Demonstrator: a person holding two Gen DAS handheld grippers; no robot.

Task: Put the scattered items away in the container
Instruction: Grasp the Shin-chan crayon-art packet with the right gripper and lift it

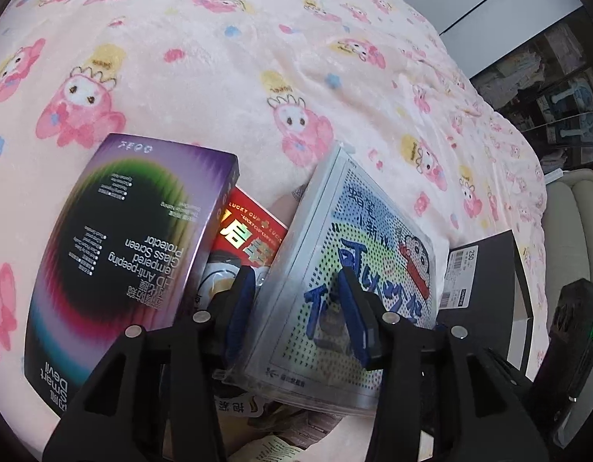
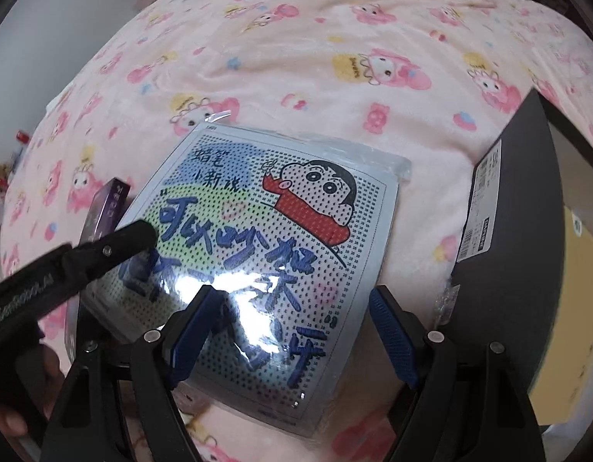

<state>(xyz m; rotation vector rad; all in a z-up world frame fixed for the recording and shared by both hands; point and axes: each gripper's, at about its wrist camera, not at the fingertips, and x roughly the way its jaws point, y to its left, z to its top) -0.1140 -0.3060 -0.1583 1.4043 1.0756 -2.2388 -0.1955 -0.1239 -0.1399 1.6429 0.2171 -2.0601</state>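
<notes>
Left tongs [image 1: 296, 308] pinched the cartoon packet [image 1: 350, 269] at lower centre; right tongs [image 2: 296, 331] spread wide above it, on the bed [image 1: 238, 57].

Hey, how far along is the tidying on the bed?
Done: nothing that I can see; no item shows in the visible part of the black box. In hand: the left gripper straddles the edge of the cartoon pack, grip unclear, and the right gripper hangs open over it. Left: that pack, the purple box and the red packet, all outside the black box.
</notes>
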